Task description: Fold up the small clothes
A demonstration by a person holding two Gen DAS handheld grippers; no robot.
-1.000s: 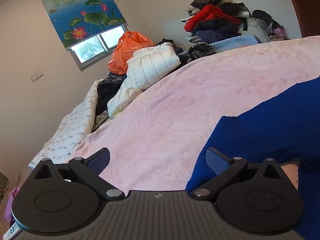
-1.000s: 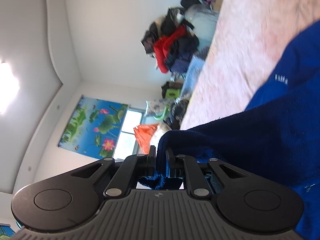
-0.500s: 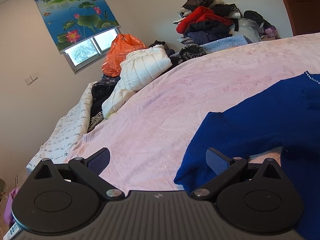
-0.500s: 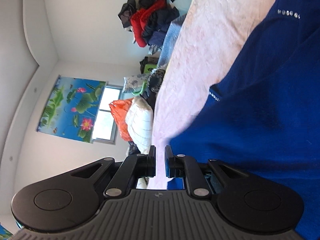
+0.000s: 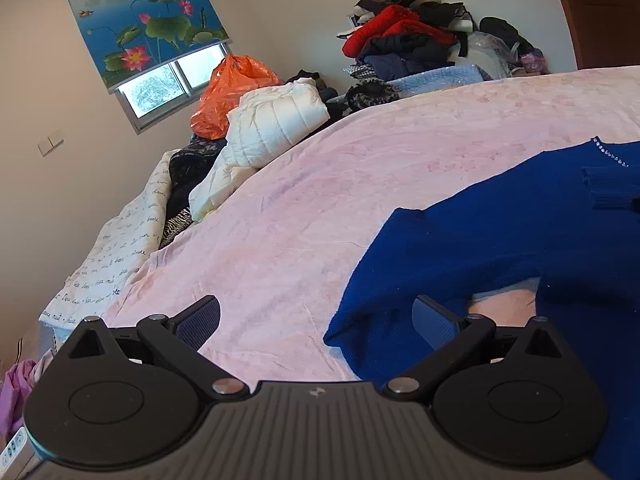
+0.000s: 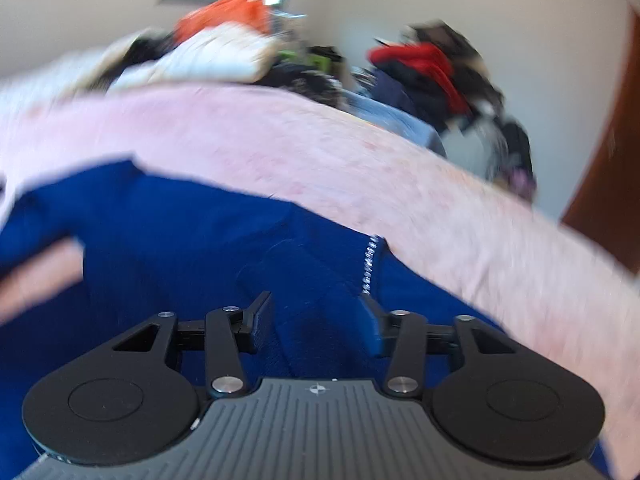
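A dark blue sweater (image 5: pixel 500 240) lies spread on the pink bedspread (image 5: pixel 360 168), with a sleeve cuff (image 5: pixel 608 188) folded over its body. My left gripper (image 5: pixel 316 316) is open wide just above the bed, its right finger over the sweater's near corner and nothing between the pads. In the blurred right wrist view the sweater (image 6: pixel 200 220) and its rhinestone trim (image 6: pixel 370 256) lie under my right gripper (image 6: pixel 317 314). Its jaws are opening; the knit lies below the gap and the pads are not pressing on it.
A white puffy jacket (image 5: pixel 276 124) and an orange bag (image 5: pixel 232 88) sit at the bed's far left. A heap of clothes (image 5: pixel 408 40) is piled against the back wall. A script-printed quilt (image 5: pixel 120 248) hangs off the left edge. A brown door (image 5: pixel 600 8) is at the right.
My right gripper was shut on a fold of the blue sweater; it has let go, opened and rolled from sideways to upright. The sweater has dropped flat onto the bed. The left gripper stays open.
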